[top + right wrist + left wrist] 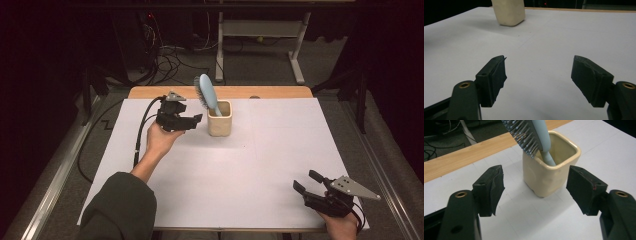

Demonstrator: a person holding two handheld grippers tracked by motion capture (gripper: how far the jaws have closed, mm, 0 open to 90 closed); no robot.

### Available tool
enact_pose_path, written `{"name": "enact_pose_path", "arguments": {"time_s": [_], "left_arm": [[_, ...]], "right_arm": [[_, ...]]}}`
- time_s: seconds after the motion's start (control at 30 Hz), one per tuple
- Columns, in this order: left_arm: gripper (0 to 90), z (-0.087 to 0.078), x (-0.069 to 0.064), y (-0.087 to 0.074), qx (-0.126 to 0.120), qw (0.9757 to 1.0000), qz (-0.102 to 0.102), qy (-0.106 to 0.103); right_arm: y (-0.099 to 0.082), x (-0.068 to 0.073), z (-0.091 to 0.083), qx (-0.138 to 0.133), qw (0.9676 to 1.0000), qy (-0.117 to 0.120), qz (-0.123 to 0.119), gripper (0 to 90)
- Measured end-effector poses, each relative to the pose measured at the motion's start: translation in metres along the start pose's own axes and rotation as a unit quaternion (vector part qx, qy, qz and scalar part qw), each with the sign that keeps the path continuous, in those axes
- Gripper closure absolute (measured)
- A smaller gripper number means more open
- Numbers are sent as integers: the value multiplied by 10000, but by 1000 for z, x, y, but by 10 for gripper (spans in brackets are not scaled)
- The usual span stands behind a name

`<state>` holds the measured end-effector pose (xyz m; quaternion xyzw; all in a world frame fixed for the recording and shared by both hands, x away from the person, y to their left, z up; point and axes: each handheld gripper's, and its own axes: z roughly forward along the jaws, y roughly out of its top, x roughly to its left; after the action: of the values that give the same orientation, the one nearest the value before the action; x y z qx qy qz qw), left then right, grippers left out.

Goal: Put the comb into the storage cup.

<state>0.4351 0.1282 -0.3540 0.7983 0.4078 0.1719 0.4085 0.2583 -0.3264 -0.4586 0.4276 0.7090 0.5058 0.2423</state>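
High view: light-blue plastic hairbrush (pixel 206 92) is already stood in the cream square ceramic cup (pixel 220 119); left gripper (pixel 192 121) is held open beside it, right gripper (pixel 306 182) open, idle.

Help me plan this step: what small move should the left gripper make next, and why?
Probably ease forward toward the cream cup. The left gripper has its jaws open just short of it, apart from it, with the blue hairbrush leaning inside.

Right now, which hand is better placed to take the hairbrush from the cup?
Left. Its hand-held gripper is open beside the cream cup holding the blue hairbrush; the right one is at the table's near edge.
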Motion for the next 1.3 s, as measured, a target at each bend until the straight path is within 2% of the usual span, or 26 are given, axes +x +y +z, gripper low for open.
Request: {"name": "enact_pose_path", "arguments": {"time_s": [0.87, 1.3], "left_arm": [[317, -17, 2, -16, -156, 9998, -11, -83], [324, -22, 6, -26, -228, 9997, -96, -59]], "right_arm": [[0, 0, 0, -2, 10000, -11, 10, 282], [0, 0, 0, 6, 10000, -10, 7, 282]]}}
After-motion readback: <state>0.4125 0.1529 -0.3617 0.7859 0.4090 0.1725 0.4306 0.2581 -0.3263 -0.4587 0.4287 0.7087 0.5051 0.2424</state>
